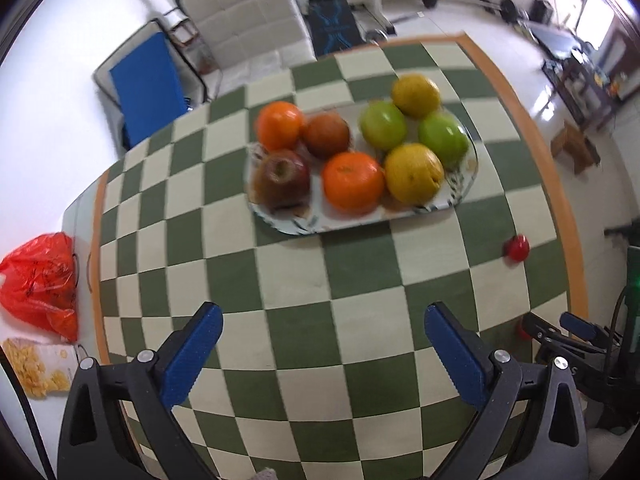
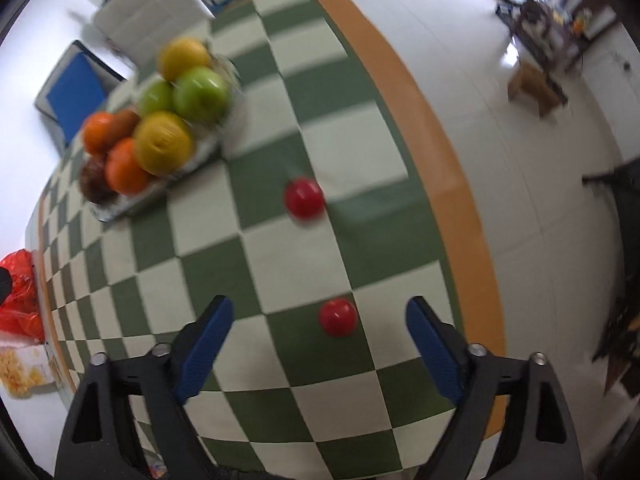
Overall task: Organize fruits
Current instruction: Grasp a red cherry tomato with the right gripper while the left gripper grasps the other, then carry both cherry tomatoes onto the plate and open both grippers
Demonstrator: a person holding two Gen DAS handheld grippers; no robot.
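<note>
A glass plate (image 1: 460, 196) on the checkered table holds several fruits: two oranges (image 1: 352, 182), two yellow citrus (image 1: 414, 172), two green apples (image 1: 383, 125) and dark red apples (image 1: 282, 176). My left gripper (image 1: 323, 342) is open and empty, well short of the plate. Two small red fruits lie loose on the cloth. One (image 2: 338, 317) sits just ahead of my open right gripper (image 2: 319, 338), between its finger lines. The other (image 2: 304, 198) lies farther on, right of the plate (image 2: 132, 204). It also shows in the left wrist view (image 1: 517, 247).
The table's orange border (image 2: 452, 184) runs close on the right, with floor beyond. A red plastic bag (image 1: 40, 280) and a snack packet (image 1: 36, 368) lie off the table's left edge. A white chair (image 1: 244, 16) stands behind the table.
</note>
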